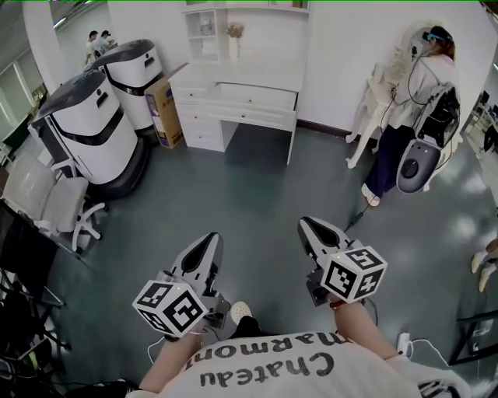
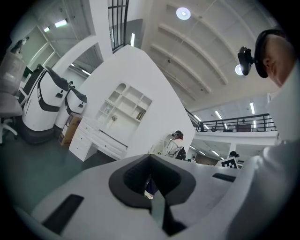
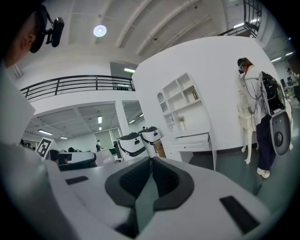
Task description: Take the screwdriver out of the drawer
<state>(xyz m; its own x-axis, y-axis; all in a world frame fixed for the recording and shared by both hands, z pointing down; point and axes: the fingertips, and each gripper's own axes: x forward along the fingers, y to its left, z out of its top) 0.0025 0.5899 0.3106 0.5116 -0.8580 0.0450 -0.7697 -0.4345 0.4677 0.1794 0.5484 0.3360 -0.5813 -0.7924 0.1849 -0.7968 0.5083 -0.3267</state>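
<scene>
Can't make out the screwdriver from any angle here, it's too far off. The drawer (image 1: 257,96) is the wide one under the top of the white wooden desk (image 1: 233,76) against the far wall, and it looks pulled out a bit. A white cubby shelf unit (image 1: 247,23) sits on top of that desk. To its left there's a brown cardboard box (image 1: 165,113), then two big rounded white-and-black machines (image 1: 87,128), and a white office chair (image 1: 56,200) nearer the edge. Over on the right a person in a white top (image 1: 420,97) stands by the wall. Well back from all that, over the grey-green floor (image 1: 257,186), the left gripper (image 1: 210,239) and right gripper (image 1: 310,225) are side by side, both with jaws pressed together and nothing between them.
</scene>
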